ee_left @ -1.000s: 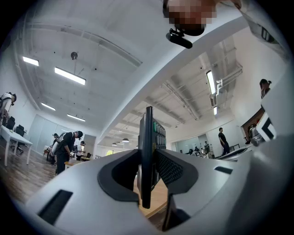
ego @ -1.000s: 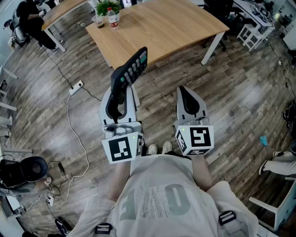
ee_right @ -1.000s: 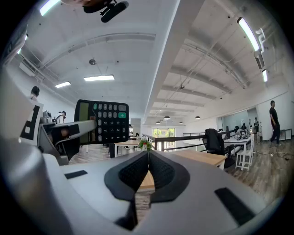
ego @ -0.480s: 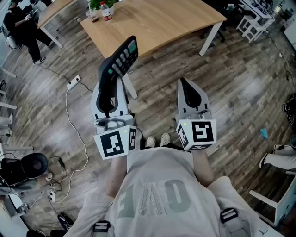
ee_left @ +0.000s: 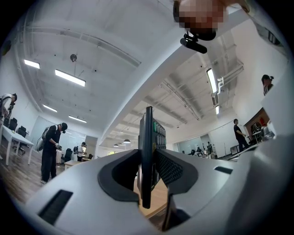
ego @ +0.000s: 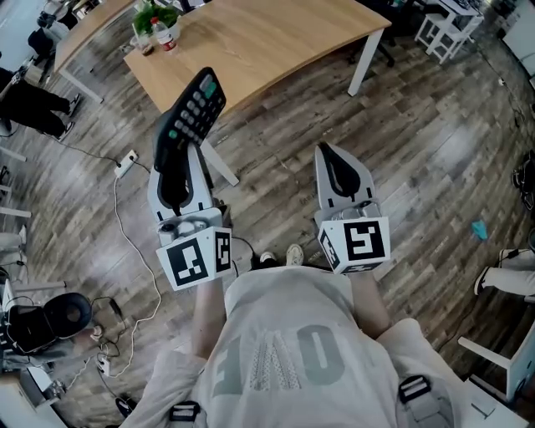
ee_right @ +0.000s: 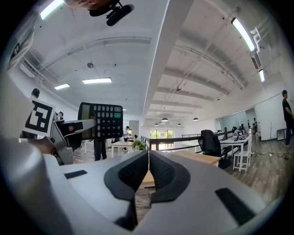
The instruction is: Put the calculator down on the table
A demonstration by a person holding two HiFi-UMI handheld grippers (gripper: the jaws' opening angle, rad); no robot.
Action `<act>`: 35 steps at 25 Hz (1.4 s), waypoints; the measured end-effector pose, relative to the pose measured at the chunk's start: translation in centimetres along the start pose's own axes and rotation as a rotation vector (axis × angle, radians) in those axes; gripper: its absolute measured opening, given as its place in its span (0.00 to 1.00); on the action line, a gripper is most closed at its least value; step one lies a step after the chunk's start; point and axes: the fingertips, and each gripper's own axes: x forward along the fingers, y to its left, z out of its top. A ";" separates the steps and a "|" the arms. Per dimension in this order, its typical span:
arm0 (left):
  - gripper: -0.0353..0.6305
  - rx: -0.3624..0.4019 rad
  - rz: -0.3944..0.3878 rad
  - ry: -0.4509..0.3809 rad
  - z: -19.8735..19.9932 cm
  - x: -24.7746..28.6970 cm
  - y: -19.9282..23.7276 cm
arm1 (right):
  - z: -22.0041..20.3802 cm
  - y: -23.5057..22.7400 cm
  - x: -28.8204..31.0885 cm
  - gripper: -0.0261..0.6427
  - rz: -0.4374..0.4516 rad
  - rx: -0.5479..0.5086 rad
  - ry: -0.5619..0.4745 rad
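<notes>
Two hand-held grippers are showing in the head view, each with a marker cube at its rear; the person wearing a pale grey shirt (ego: pixel 284 351) is holding both out over the grey-brown wood plank floor (ego: pixel 435 150).

The left gripper (ego: pixel 175 157) is clamping the lower end of the black rectangular calculator (ego: pixel 192 109); in the left gripper view the dark pads are pressing on both faces of the thin body, which is showing edge-on between them. The calculator is standing up out of the jaws, tilting away towards the light wooden table with white legs (ego: pixel 276 42); it is riding in the air, not resting on the tabletop; in the head view its top end is overlapping the table's near edge. Its keypad is facing the right gripper's side, as the right gripper view is showing.

The right gripper (ego: pixel 328 159) is travelling beside the left, apart from it; its jaws are sitting together with nothing between them.

On the table's far corner a green potted plant (ego: pixel 153 15) and a clear plastic bottle (ego: pixel 165 33) are standing close together; a white power strip (ego: pixel 125 160) is lying on the floor left of the left gripper.
</notes>
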 end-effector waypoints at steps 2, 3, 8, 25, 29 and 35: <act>0.24 -0.001 -0.002 -0.005 -0.2 0.5 -0.7 | 0.1 -1.1 0.0 0.07 0.005 0.001 -0.005; 0.24 -0.006 -0.001 -0.002 -0.4 0.8 -0.9 | 0.1 -1.4 0.2 0.07 0.004 -0.001 -0.007; 0.24 -0.030 0.021 0.010 -1.4 2.2 -0.4 | -0.3 -1.8 1.9 0.07 0.039 -0.022 -0.002; 0.24 -0.109 -0.012 0.001 -8.7 20.5 0.9 | -1.4 -10.6 18.7 0.07 -0.007 -0.071 0.045; 0.24 -0.121 -0.032 0.007 -10.6 25.9 1.6 | -1.0 -12.4 24.1 0.07 -0.006 -0.089 0.059; 0.24 -0.114 -0.029 0.000 -12.4 33.5 4.1 | -0.1 -14.1 32.8 0.07 0.005 -0.086 0.049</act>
